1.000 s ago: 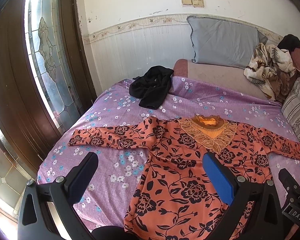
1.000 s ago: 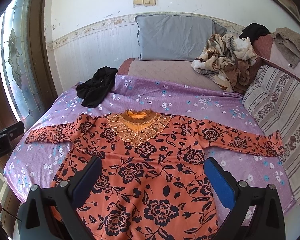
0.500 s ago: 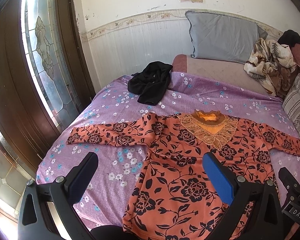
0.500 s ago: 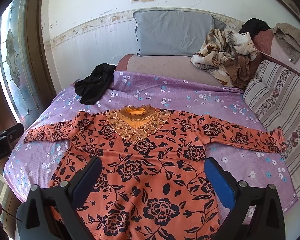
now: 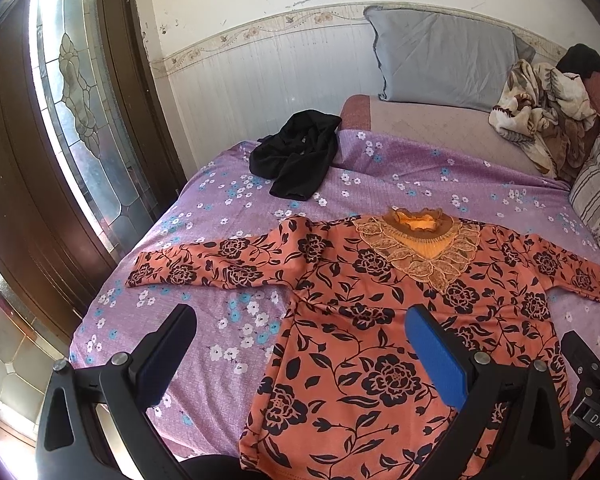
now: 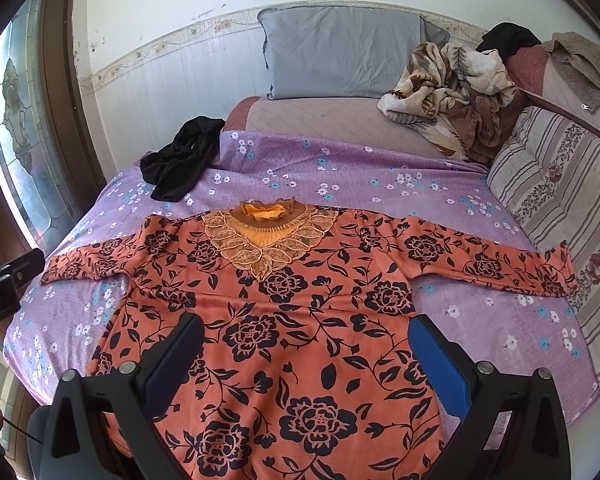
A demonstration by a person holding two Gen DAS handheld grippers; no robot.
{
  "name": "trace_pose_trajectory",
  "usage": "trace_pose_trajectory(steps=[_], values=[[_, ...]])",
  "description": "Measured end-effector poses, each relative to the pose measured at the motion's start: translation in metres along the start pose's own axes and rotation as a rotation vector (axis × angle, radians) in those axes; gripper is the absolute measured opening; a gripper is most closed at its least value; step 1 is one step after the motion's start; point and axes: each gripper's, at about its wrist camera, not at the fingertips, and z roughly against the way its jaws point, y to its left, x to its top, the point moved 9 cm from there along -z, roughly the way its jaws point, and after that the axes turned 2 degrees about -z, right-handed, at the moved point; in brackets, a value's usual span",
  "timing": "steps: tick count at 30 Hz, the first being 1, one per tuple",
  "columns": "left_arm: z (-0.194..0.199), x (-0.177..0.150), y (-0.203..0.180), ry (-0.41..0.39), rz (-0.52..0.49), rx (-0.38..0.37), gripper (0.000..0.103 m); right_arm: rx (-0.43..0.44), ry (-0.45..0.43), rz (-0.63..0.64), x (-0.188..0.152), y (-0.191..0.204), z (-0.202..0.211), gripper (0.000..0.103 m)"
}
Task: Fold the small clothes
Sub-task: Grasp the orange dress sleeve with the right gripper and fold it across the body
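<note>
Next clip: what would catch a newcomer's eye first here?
The orange flowered top dominates: it lies flat, front up, on the purple bedspread, both sleeves stretched out sideways and its lace collar toward the wall. Behind its left shoulder a black garment lies crumpled near the bed's far corner, and a grey pillow leans against the wall. The left gripper and right gripper are both open above the top's lower half, holding nothing.

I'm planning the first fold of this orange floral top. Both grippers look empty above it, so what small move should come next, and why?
Probably lower the left gripper toward the left sleeve to pinch its cuff. The orange floral top lies flat, front up, both sleeves spread out on the purple sheet, and both the left and the right gripper are open and hold nothing, so the sleeves likely fold in first.
</note>
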Motion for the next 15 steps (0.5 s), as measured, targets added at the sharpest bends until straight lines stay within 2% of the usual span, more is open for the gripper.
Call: trace_pose_trajectory(steps=[4,8,11,15], values=[[-0.027,-0.005,-0.012,0.040,-0.014,-0.019,0.103,-0.010,0.020,-0.024,-0.002,-0.013,-0.016,0.103],[-0.085,-0.022,-0.042,0.139,-0.010,-0.099,0.103,-0.034,0.029,-0.083,-0.002,-0.047,-0.036,0.103],[-0.146,-0.045,-0.076,0.274,-0.024,-0.157,0.103,-0.072,0.033,-0.216,0.001,-0.106,-0.049,0.103],[-0.197,-0.063,-0.117,0.334,-0.087,-0.144,0.103,-0.178,0.022,-0.475,-0.003,-0.225,-0.060,0.103]])
